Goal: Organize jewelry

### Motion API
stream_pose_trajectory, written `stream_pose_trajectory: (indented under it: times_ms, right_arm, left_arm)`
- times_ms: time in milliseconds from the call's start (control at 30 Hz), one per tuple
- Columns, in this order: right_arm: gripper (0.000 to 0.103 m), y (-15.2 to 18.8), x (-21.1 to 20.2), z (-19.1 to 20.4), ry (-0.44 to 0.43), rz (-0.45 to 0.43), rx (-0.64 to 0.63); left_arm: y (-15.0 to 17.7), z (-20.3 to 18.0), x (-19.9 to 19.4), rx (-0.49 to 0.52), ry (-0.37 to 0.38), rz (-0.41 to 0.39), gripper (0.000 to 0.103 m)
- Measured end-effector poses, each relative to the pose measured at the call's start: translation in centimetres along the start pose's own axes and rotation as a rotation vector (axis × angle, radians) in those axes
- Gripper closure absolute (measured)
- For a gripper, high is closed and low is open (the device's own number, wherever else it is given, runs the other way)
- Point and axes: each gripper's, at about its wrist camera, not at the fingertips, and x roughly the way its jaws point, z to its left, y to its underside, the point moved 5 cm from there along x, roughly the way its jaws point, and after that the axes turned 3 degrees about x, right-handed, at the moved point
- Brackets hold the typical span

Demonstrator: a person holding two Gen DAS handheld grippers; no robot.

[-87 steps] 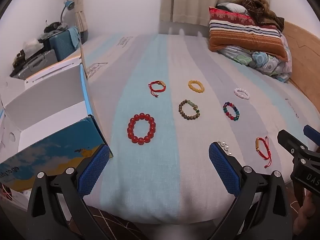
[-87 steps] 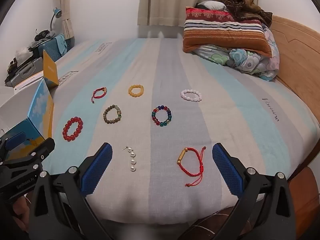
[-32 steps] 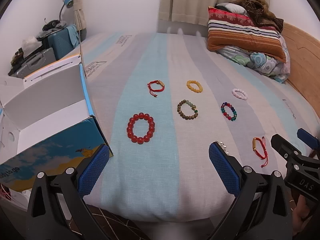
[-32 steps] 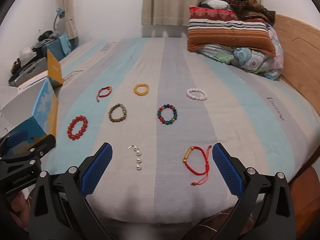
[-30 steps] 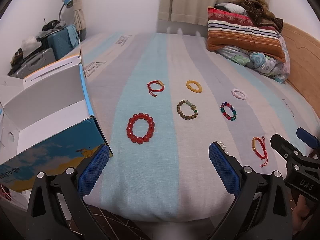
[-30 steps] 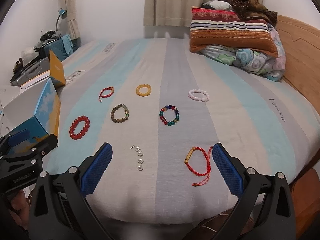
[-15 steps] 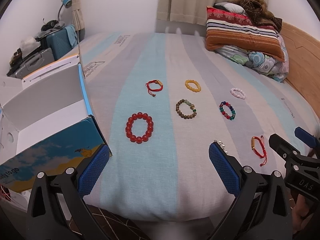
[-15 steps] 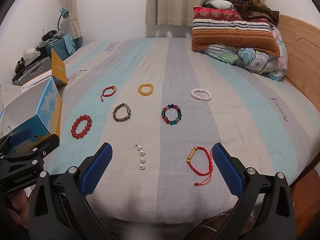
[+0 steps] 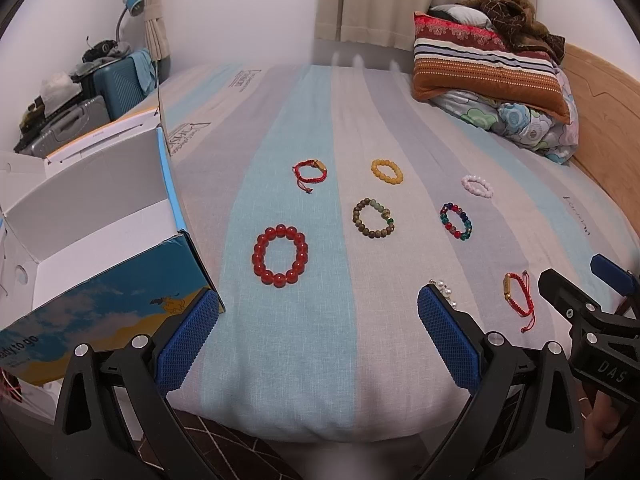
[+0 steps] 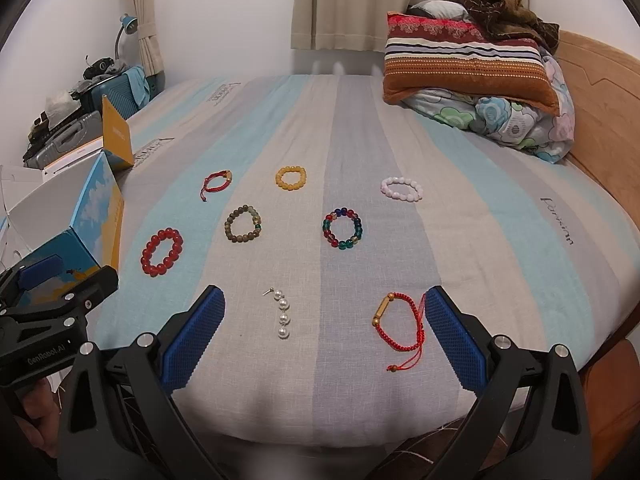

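the open box sits at the left edge of the bed and serves as the landmark. the left claw hangs released just in front of the box, grasping nothing, its pads wide apart. just right of the box lies the red bead bracelet; further right and back, a red cord bracelet, then the brown bead bracelet and yellow bracelet. further still from the box come the pearl earring, the multicolour bracelet and the white bracelet. farthest right, a second red cord bracelet lies just inside the right claw, which is also released and empty. nothing looks sorted yet, so this seems the opening approach. the next move likely calls for lowering one claw over a single piece, pinching it off the soft sheet, and carrying it to the box.
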Motion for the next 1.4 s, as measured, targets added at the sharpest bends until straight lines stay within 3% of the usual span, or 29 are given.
stream_pose_trajectory:
  times_ms: [467,900,1200,1400]
  right_arm:
    - [0.006,-0.5,0.4,-0.2,0.015,0.009,-0.010]
    - [0.006,1.4,5.9,-4.6,0.087,0.126,0.035]
    - [0.006,2.8,10.4,-6.5,0.110,0.212,0.038]
    - [0.007,4.1,12.9,-6.6,0.112,0.257,0.027]
  left_arm:
    - [-0.7,-0.1,1.3,0.009,0.002,0.003,0.006]
    - [-1.7,-1.1,9.1,0.028,0.026,0.073,0.006]
    - [-1.3,-0.3,15.5,-0.013,-0.029,0.116,0.006]
    - [-1.7,1.1,17.1,-0.054,-0.054,0.099,0.006]
